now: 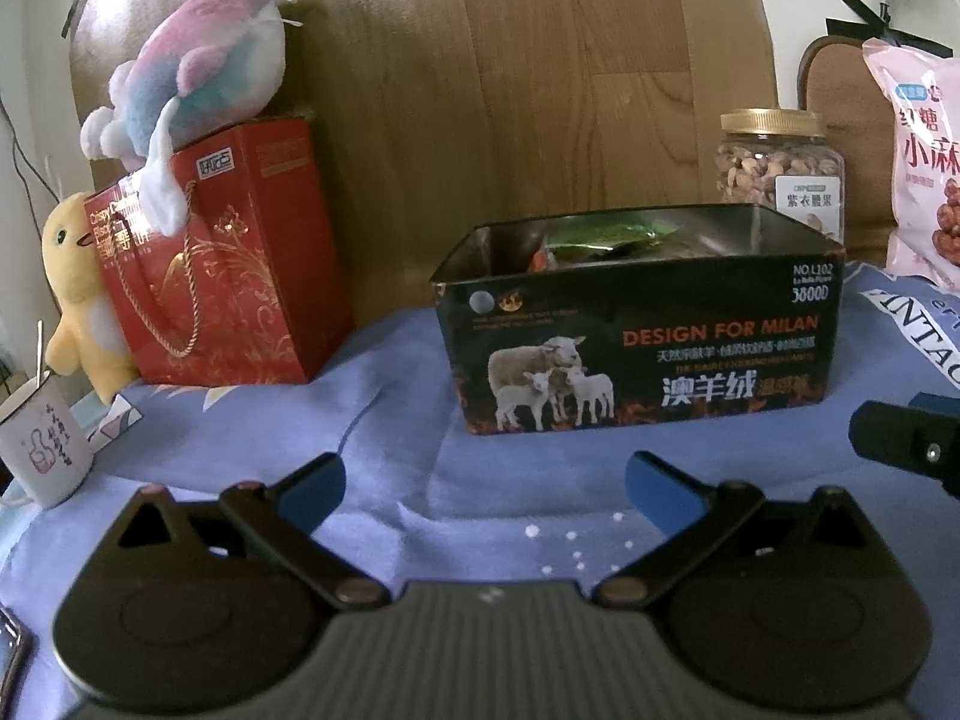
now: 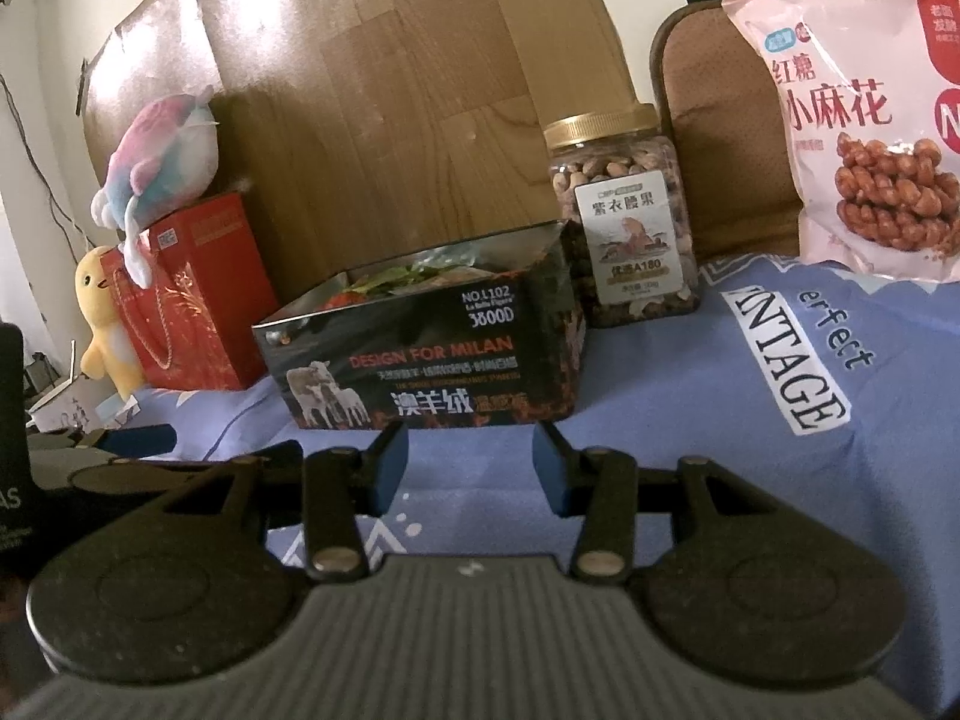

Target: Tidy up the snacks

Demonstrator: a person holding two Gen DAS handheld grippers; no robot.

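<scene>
A: Nearest the lens, the left gripper (image 1: pixel 485 483) hangs over the blue printed cloth (image 1: pixel 390 420), jaws spread wide, nothing between them

B: And the right gripper (image 2: pixel 471 462)?

A: Jaws apart too, narrower gap, empty. It sits just short of the black tin box (image 2: pixel 420 360)

B: Where are the snacks?

A: Some packets lie inside that open tin, with green and red wrappers showing above the rim. 1 jar of nuts (image 2: pixel 624 228) with a gold lid stands just behind the tin's right corner. 1 pink snack bag (image 2: pixel 864 138) leans upright further right

B: Left side?

A: A red gift bag (image 1: pixel 234 264) with a pastel plush (image 1: pixel 204 66) on top and a yellow plush (image 1: pixel 78 300) beside it
</scene>
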